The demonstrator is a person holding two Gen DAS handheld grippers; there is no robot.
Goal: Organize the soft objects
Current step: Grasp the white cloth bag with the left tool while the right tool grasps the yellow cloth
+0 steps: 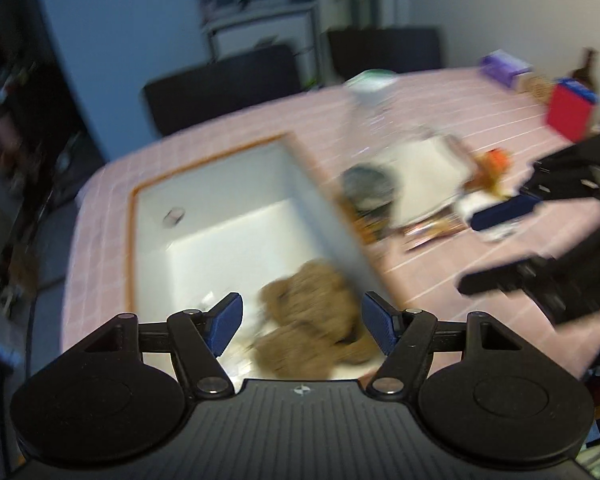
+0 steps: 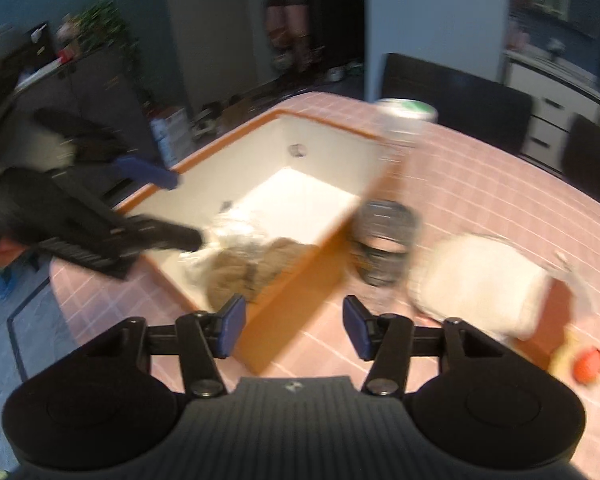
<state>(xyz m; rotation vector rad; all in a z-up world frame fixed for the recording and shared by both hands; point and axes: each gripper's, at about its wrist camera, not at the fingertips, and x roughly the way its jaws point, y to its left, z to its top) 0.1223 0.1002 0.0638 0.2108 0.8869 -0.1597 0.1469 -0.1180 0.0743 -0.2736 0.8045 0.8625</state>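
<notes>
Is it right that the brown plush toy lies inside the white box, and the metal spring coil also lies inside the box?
Not quite. The brown plush toy does lie inside the white box, but the metal spring coil sits outside it, on the pink table beside the box's wall. The right wrist view shows this.

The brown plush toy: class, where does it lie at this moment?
The brown plush toy lies inside the white box, in its near corner against the orange-edged wall, with crumpled white wrapping beside it in the right wrist view.
</notes>
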